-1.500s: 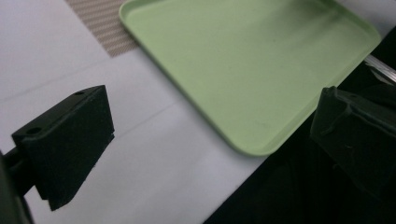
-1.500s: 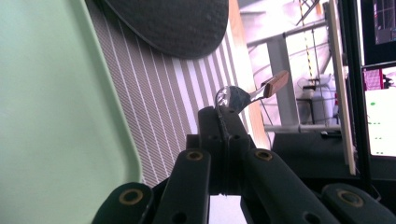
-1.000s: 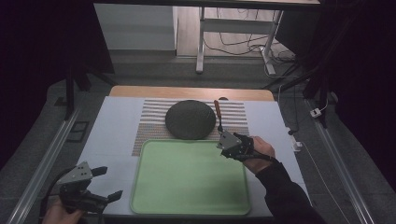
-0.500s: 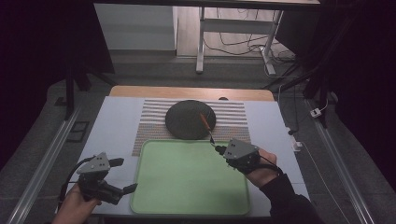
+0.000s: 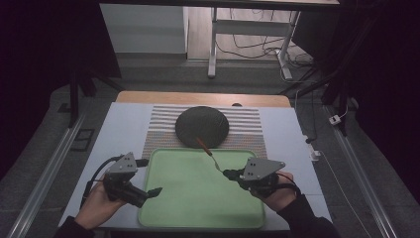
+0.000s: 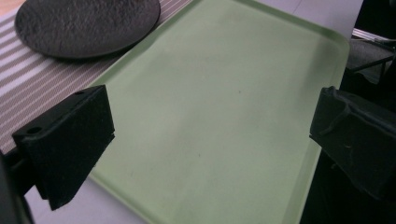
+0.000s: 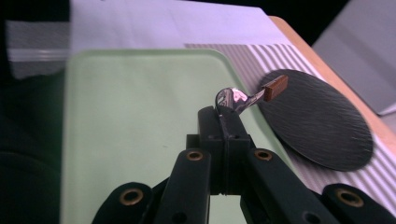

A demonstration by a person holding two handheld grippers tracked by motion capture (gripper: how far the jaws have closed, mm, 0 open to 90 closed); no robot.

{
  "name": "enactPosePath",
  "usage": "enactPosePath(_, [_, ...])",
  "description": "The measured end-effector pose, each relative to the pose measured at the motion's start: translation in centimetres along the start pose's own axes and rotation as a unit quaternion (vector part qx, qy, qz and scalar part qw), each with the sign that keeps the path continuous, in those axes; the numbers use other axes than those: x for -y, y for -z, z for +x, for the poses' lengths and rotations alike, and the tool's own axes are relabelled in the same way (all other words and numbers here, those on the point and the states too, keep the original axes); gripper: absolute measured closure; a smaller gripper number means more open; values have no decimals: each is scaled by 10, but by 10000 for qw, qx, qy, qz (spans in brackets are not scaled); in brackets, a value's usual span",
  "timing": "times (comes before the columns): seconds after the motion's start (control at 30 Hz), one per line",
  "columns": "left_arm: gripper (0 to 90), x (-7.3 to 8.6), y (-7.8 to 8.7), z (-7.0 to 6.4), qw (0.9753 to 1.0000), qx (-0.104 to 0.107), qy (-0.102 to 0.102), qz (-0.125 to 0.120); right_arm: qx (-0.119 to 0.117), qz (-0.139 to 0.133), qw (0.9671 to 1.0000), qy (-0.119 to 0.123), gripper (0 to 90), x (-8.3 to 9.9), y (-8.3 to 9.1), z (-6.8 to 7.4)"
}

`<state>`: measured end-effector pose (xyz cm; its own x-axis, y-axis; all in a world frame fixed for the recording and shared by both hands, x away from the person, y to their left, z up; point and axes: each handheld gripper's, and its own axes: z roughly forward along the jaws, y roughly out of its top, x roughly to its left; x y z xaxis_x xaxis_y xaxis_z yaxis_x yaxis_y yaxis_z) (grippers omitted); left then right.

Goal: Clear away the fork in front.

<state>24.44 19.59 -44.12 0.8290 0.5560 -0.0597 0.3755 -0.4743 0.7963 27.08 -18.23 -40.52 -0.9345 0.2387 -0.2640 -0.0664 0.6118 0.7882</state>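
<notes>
While your right gripper [image 5: 229, 173] sits over the right side of the green tray [image 5: 198, 218], its jaws are pressed together on the shiny end of a small utensil [image 5: 207, 150]. In the right gripper view you can see that utensil [image 7: 252, 96] sticking out past the jaw tips, with its brown handle end up in the air, out toward the near edge of the black plate [image 7: 317, 121]. You cannot tell from the pictures if it is a spoon, a fork or a knife. From above, the utensil slants up from the gripper toward the plate [image 5: 202, 126], and its brown end is over the plate's near rim. Your right hand [image 5: 277, 191] holds the gripper near the tray's right edge. Your left gripper [image 5: 154, 191] is at the tray's left edge, and its jaws are spread wide with nothing between them. In the left gripper view the tray [image 6: 224, 116] lies between the two jaws. The plate rests on a striped mat [image 5: 247, 130] just behind the tray. The mat and tray lie on a pale sheet [image 5: 124, 129] that covers the table [image 5: 148, 97].
</notes>
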Motion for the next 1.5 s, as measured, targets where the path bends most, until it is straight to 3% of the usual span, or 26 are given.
enactPosePath(0.37, [0, -19, -26, 3, 9971, 271, -674, 224, -735, -287, 9969, -38, 900, 1, 4, 16])
enactPosePath(0.57, [0, -28, -40, 2, 9940, 427, -953, 322, -1092, -332, 9935, 11, 900, -2, 6, 22])
enactPosePath(0.73, [0, -34, -51, 0, 9899, 593, -1216, 429, -1370, -454, 9895, 5, 900, -3, 7, 26])
enactPosePath(0.93, [0, -37, -65, -6, 9821, 757, -1616, 599, -1643, -583, 9847, -41, 900, -5, 9, 26])
enactPosePath(1.07, [62, -38, -69, -10, 9762, 788, -1902, 681, -1776, -556, 9825, -46, 900, -5, 9, 27])
enactPosePath(1.27, [274, -38, -72, -15, 9655, 929, -2301, 793, -1960, -485, 9794, -21, 900, -6, 8, 27])
enactPosePath(1.5, [490, -37, -70, -19, 9548, 1033, -2662, 822, -2084, -468, 9769, -69, 900, -7, 8, 27])
